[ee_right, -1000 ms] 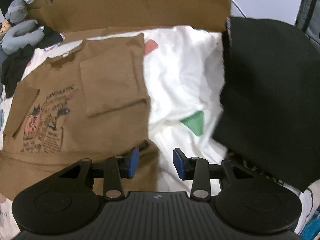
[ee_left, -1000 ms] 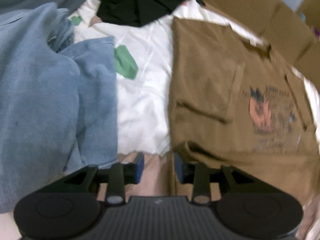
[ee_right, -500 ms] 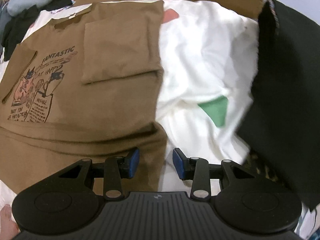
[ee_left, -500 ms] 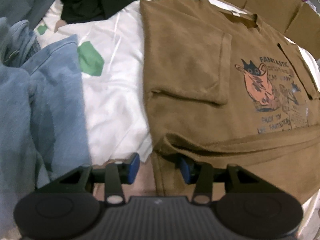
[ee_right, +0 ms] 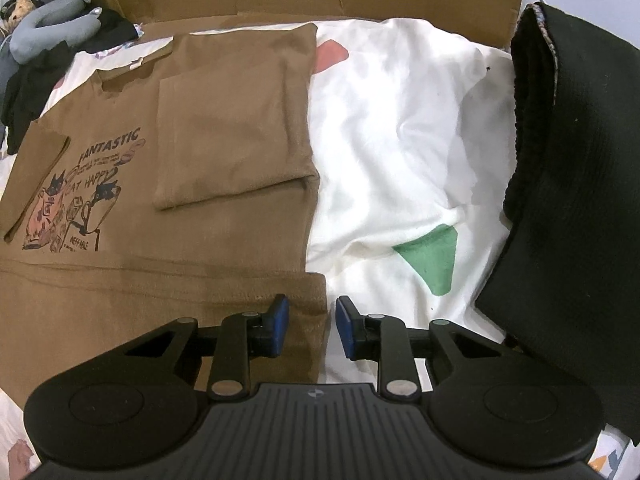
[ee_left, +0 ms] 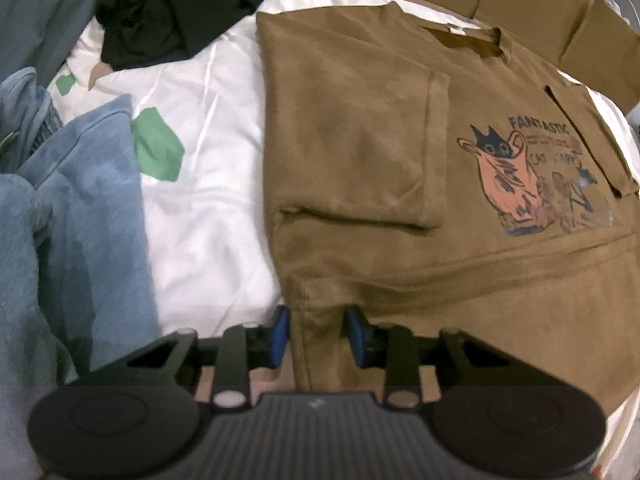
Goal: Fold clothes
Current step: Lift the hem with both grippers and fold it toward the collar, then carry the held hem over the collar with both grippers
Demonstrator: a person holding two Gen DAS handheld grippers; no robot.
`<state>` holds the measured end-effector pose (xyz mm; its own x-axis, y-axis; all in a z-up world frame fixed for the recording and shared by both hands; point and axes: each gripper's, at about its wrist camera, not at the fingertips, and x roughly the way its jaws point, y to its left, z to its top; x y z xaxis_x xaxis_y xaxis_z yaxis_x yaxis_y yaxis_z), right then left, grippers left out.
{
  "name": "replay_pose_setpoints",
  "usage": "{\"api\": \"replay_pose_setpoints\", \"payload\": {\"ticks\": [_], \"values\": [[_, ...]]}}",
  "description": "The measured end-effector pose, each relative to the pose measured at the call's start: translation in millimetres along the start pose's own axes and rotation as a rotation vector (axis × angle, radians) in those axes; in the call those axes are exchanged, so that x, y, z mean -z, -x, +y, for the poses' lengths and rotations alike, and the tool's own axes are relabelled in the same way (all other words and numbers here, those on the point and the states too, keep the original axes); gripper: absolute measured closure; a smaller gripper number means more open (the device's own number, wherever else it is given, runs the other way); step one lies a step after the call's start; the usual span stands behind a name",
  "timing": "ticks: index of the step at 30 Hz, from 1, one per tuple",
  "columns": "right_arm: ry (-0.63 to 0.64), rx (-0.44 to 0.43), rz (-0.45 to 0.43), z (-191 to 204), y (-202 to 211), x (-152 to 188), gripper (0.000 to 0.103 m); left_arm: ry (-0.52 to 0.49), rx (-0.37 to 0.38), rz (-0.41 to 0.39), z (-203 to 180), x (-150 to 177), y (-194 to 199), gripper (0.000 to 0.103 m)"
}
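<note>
Brown T-shirt (ee_left: 380,168) lies printed side up on the white bed sheet (ee_left: 208,200), both sleeves turned in over the chest and a band along its near hem already doubled up. Compared with a second ago, both wrist views have dropped closer to that near edge, so each bottom corner now sits between a pair of blue pads instead of ahead of them; this suggests the next fold, hem up toward the collar, is about to start. At the far left of the left view a heap of blue garments (ee_left: 72,232) lies on the sheet, well apart from the shirt, with a black garment (ee_left: 172,12) behind it. The left hand-held gripper (ee_left: 318,334) has its jaws closing with the shirt's corner fold between them; the pads look to be just meeting the cloth, though a firm pinch is not certain. In the right view, the right hand-held gripper (ee_right: 308,326) is also closing, its left pad over the brown corner and its right pad over bare sheet, so the edge is bracketed but seemingly not yet pressed. Farther right hangs a dark knit garment (ee_right: 572,184), clear of the work.
</note>
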<state>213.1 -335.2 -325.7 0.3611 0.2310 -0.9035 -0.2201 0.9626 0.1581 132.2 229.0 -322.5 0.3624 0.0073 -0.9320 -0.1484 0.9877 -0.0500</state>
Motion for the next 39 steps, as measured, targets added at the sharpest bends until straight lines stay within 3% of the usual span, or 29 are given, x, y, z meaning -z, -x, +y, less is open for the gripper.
{"api": "replay_pose_setpoints", "payload": {"ticks": [5, 7, 10, 17, 26, 39], "values": [[-0.003, -0.011, 0.004, -1.1, -6.6, 0.0, 0.070, -0.016, -0.007, -0.011, -2.9, -0.1, -0.4, 0.070], [0.004, -0.013, -0.003, 0.7, -5.3, 0.4, 0.088, -0.031, -0.014, -0.016, -4.5, 0.5, 0.0, 0.072], [0.013, 0.008, -0.017, 5.4, 0.6, 1.8, 0.100, -0.038, -0.024, -0.025, -5.1, 1.6, 3.8, 0.089], [0.032, 0.054, -0.068, 15.7, 21.5, -1.0, 0.100, 0.003, -0.051, -0.071, -4.0, 5.8, 29.6, 0.096], [0.050, 0.094, -0.108, 28.7, 40.9, -6.4, 0.101, 0.045, -0.098, -0.147, -10.1, 10.9, 50.6, 0.098], [0.007, 0.108, -0.172, 28.6, 51.6, -46.6, 0.101, 0.125, -0.084, -0.241, 12.6, -19.9, 56.9, 0.099]]}}
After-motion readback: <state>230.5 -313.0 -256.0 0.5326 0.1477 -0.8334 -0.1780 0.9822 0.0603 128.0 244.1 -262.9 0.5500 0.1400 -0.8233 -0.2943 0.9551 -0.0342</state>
